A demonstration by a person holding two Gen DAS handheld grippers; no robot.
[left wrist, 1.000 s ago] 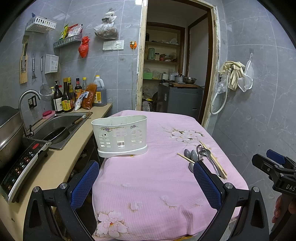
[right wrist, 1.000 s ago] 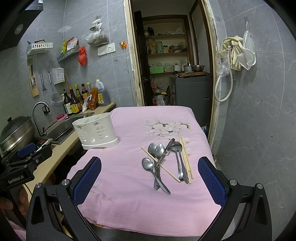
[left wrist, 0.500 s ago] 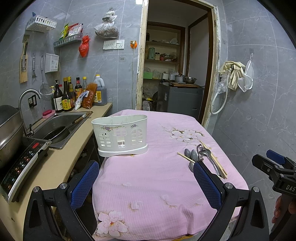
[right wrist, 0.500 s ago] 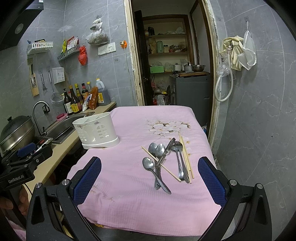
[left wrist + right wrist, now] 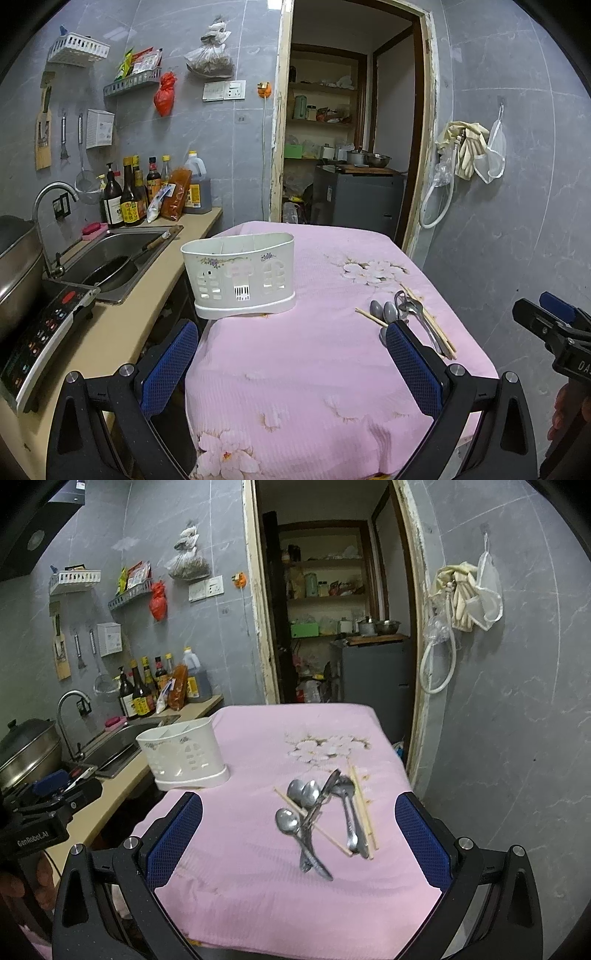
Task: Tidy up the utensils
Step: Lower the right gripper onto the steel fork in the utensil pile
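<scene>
A white plastic utensil holder (image 5: 242, 278) (image 5: 183, 753) stands empty on the left side of the pink-clothed table (image 5: 306, 354) (image 5: 255, 746). On the right side lies a pile of metal spoons and forks (image 5: 314, 812) (image 5: 408, 312) crossed by wooden chopsticks (image 5: 362, 810) (image 5: 428, 321). My left gripper (image 5: 291, 363) hangs open above the table's near edge, short of the holder. My right gripper (image 5: 299, 840) is open too, with the utensil pile seen between its blue pads, not touching it.
A counter on the left holds a sink (image 5: 110, 254) with a pan, sauce bottles (image 5: 129, 195) and an induction cooker (image 5: 40, 328). Behind the table an open doorway (image 5: 351, 147) leads to shelves. A grey tiled wall (image 5: 517, 184) stands close on the right.
The right gripper has edged slightly forward toward the utensil pile. The left gripper has barely moved.
</scene>
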